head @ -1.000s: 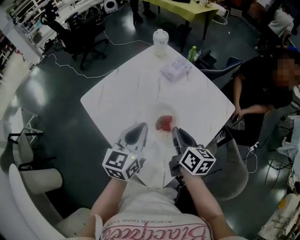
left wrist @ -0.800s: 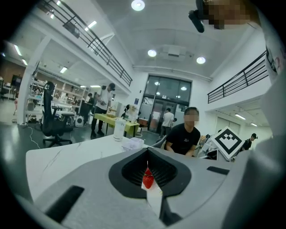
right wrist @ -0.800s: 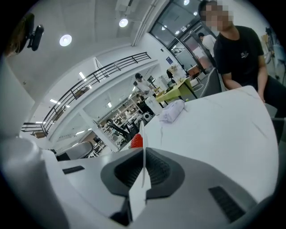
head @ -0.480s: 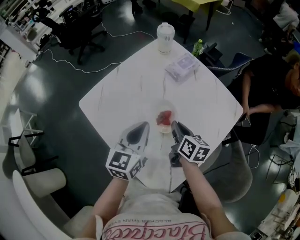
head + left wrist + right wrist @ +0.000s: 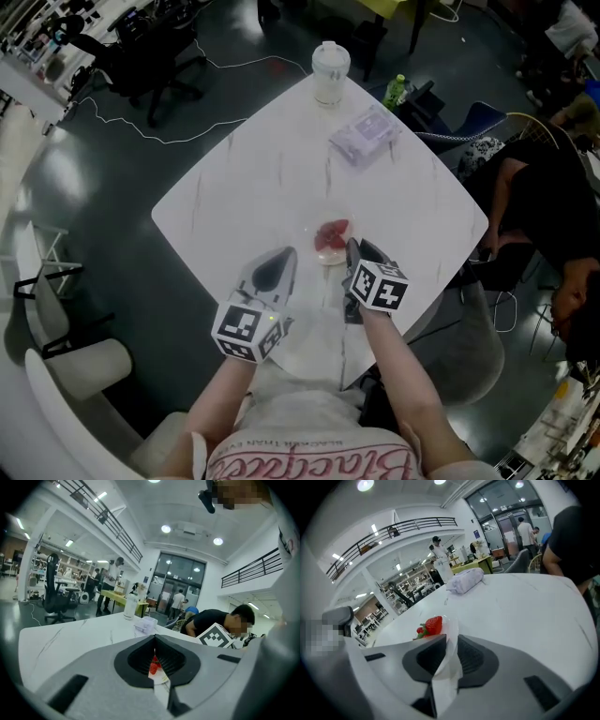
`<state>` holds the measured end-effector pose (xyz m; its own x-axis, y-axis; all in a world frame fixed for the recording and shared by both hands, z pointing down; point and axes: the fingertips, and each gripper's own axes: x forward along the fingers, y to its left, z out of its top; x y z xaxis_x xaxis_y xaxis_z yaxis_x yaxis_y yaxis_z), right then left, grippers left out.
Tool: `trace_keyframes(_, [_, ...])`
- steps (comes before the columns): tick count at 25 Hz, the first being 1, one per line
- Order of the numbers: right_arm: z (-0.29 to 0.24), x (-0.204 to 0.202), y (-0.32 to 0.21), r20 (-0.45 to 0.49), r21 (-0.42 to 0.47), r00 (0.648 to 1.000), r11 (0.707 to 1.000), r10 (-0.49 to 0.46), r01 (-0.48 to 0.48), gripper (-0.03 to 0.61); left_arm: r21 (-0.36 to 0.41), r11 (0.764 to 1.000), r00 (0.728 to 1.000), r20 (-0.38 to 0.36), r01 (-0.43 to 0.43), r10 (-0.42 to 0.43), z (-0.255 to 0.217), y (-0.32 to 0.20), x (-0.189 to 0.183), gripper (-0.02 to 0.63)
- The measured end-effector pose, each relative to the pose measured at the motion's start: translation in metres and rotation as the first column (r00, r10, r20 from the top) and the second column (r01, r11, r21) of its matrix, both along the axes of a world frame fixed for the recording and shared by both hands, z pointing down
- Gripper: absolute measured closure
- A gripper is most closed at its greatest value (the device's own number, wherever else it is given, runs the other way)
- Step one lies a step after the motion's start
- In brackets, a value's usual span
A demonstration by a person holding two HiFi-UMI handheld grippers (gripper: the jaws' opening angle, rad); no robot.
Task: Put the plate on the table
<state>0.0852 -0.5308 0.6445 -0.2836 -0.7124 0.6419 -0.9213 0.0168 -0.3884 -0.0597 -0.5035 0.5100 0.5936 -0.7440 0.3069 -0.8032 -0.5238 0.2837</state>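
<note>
Right gripper view shows the right gripper with its jaws closed on the near rim of the clear plate, the thin plastic pinched between the dark pads. Two strawberries sit on the plate just beyond the jaws.

From the head view, the plate is over the near middle of the white table, with the strawberries on it. The right gripper reaches it from the near right. Whether the plate rests on the table or is held just above it cannot be told.

The left gripper is just left of the plate and apart from it. In the left gripper view its jaws meet at the tips and grip nothing. The strawberries show through the narrow gap behind the tips.

Far on the table stands a white jug, and a soft wrapped pack lies to its near right. A green bottle is past the far right edge of the table. A person in dark clothes sits at the right
</note>
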Motion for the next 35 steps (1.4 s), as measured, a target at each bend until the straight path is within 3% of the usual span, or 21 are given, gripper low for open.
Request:
trace_keyframes(3, [0.005, 0.003, -0.006, -0.138, -0.008, 0.989, 0.999, -0.047, 0.046, 0.505, -0.005, 1.0, 1.0, 0.003, 0.01, -0.01, 0.002, -0.002, -0.005, 0.609])
trace_keyframes(7, [0.011, 0.007, -0.015, -0.365, -0.011, 0.922, 0.991, -0.129, 0.135, 0.513, -0.01, 1.0, 1.0, 0.006, 0.021, -0.021, 0.004, -0.006, -0.01, 0.609])
trace_keyframes(9, [0.005, 0.009, -0.02, -0.397, 0.021, 0.908, 0.988, -0.133, 0.154, 0.523, -0.009, 1.0, 1.0, 0.006, 0.026, -0.026, 0.004, -0.006, -0.012, 0.609])
trace_keyframes(14, [-0.031, 0.019, -0.017, -0.305, 0.124, 0.95, 0.986, -0.068, 0.11, 0.536, 0.005, 0.999, 0.999, 0.008, 0.036, -0.036, -0.001, -0.004, -0.012, 0.609])
trace_keyframes(19, [-0.081, 0.026, 0.006, -0.221, 0.229, 0.973, 0.967, -0.063, 0.115, 0.558, 0.034, 0.999, 1.0, 0.012, 0.025, -0.026, -0.012, 0.008, 0.0, 0.609])
trace_keyframes(27, [-0.154, 0.024, 0.063, -0.142, 0.37, 0.982, 0.914, -0.122, 0.167, 0.569, 0.105, 0.994, 1.0, 0.009, 0.012, -0.013, -0.045, 0.044, 0.021, 0.609])
trace_keyframes(35, [-0.211, 0.012, 0.134, -0.101, 0.494, 0.975, 0.841, -0.197, 0.221, 0.571, 0.194, 0.981, 1.0, -0.005, -0.001, 0.002, -0.083, 0.094, 0.041, 0.609])
